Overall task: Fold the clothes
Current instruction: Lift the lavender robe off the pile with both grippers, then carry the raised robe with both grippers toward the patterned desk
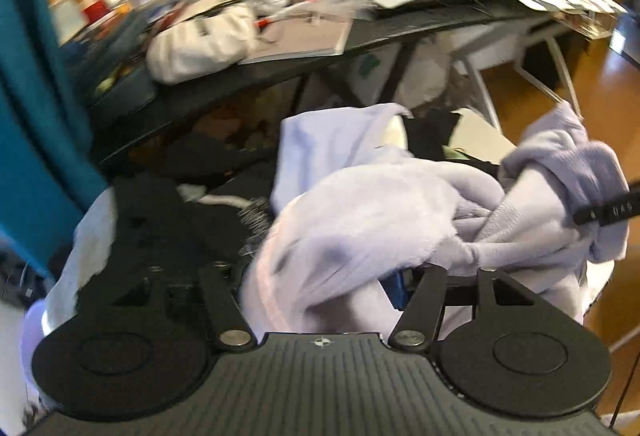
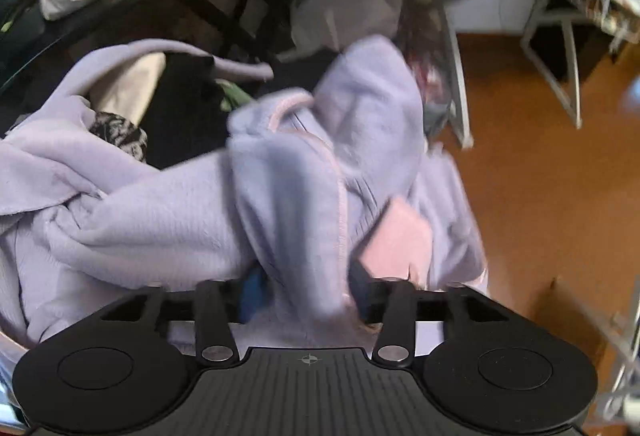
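A lavender fleece garment (image 1: 360,204) with pink trim hangs bunched between both grippers. In the left wrist view it drapes over the right finger of my left gripper (image 1: 312,220). The black left finger (image 1: 152,228) stands apart and bare, so the jaws look open. A gathered strand runs right to my right gripper (image 1: 608,212), which is wrapped in cloth. In the right wrist view the garment (image 2: 160,220) funnels down between the jaws of my right gripper (image 2: 308,236), hiding its fingertips. A pink patch (image 2: 396,236) shows on the fleece.
A cluttered black desk (image 1: 240,76) carries a white bag (image 1: 200,40) and bottles. A teal curtain (image 1: 32,96) hangs at left. Dark clothes lie under the desk. Wooden floor (image 2: 540,176) and white metal legs (image 2: 560,56) lie to the right.
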The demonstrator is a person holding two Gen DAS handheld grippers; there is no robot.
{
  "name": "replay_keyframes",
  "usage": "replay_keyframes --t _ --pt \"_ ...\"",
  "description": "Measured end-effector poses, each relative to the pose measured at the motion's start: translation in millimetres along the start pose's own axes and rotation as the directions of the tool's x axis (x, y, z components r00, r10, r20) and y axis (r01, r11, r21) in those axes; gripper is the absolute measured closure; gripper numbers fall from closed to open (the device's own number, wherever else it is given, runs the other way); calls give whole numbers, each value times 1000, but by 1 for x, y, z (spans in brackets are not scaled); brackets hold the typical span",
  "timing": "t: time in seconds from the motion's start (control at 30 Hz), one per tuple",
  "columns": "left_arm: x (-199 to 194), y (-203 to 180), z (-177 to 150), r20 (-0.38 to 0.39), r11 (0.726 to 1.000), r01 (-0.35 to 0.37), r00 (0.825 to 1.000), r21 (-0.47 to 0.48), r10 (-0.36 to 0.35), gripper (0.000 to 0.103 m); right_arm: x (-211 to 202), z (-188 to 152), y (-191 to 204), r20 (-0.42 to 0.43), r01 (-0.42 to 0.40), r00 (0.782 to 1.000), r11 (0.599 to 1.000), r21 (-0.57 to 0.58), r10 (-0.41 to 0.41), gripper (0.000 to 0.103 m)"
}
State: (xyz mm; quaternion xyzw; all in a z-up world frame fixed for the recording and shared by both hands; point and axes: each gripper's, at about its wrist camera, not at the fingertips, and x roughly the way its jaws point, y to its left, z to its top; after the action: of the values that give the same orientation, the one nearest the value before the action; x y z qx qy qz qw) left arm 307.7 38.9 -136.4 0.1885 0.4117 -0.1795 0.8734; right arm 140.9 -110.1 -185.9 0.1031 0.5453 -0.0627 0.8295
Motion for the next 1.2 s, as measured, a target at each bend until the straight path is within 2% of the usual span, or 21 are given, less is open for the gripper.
replay_keyframes --t 0.1,0.2,0.23,0.37,0.4,0.43,0.47,0.5,0.53,0.57,0.63,0.73,0.77,0.8,0.87,0.97,1.07,1.2 --pt "17 -11 5 -15 997 17 1000 77 -16 38 -6 9 7 34 9 999 999 -54 -7 44" --pt "28 -15 6 -43 996 50 998 77 -46 37 -11 19 14 93 32 995 992 -121 -21 33" --pt "31 -16 6 -53 996 55 997 74 -51 36 -9 23 15 102 45 994 990 -134 -32 33" --pt "43 -19 10 -78 997 65 995 39 -62 31 18 34 10 56 48 998 994 -98 -42 34" --pt "45 -18 11 -84 997 69 994 25 -67 48 25 33 7 32 37 999 996 -81 -34 36" --pt "47 -17 12 -88 997 75 993 3 -75 70 32 31 6 2 31 1000 996 -83 -31 47" --pt "46 -12 16 -90 995 86 992 -40 -89 87 38 29 6 -27 24 999 996 -85 -27 56" --pt "45 -8 19 -90 992 96 991 -84 -104 88 42 27 5 -49 18 999 996 -85 -22 73" --pt "42 -2 23 -82 986 103 990 -127 -114 88 37 27 5 -37 14 999 997 -81 -17 87" --pt "33 4 27 -51 980 105 992 -167 -115 89 31 26 3 -14 15 1000 997 -71 -16 94" --pt "15 17 36 16 962 110 994 -251 -110 89 0 33 -4 130 58 990 998 6 -59 96" --pt "-15 43 46 141 901 121 988 -418 -67 91 -57 58 -25 319 35 944 988 153 -82 97" --pt "-24 50 49 179 878 130 982 -460 -51 91 -77 66 -32 368 25 925 984 178 -91 97" --pt "-33 53 53 213 868 142 976 -475 -44 91 -97 73 -40 417 15 903 979 202 -100 97" --pt "-50 59 61 281 852 172 959 -495 -30 91 -136 86 -54 495 -3 862 976 220 -109 97" --pt "-71 53 77 405 864 235 914 -446 -40 93 -189 99 -74 584 -26 804 975 221 -111 97" --pt "-92 47 94 520 874 291 852 -388 -53 94 -236 106 -96 655 -55 747 971 231 -114 97" --pt "-119 36 116 655 886 351 752 -304 -73 94 -285 103 -121 728 -74 672 966 248 -136 97"
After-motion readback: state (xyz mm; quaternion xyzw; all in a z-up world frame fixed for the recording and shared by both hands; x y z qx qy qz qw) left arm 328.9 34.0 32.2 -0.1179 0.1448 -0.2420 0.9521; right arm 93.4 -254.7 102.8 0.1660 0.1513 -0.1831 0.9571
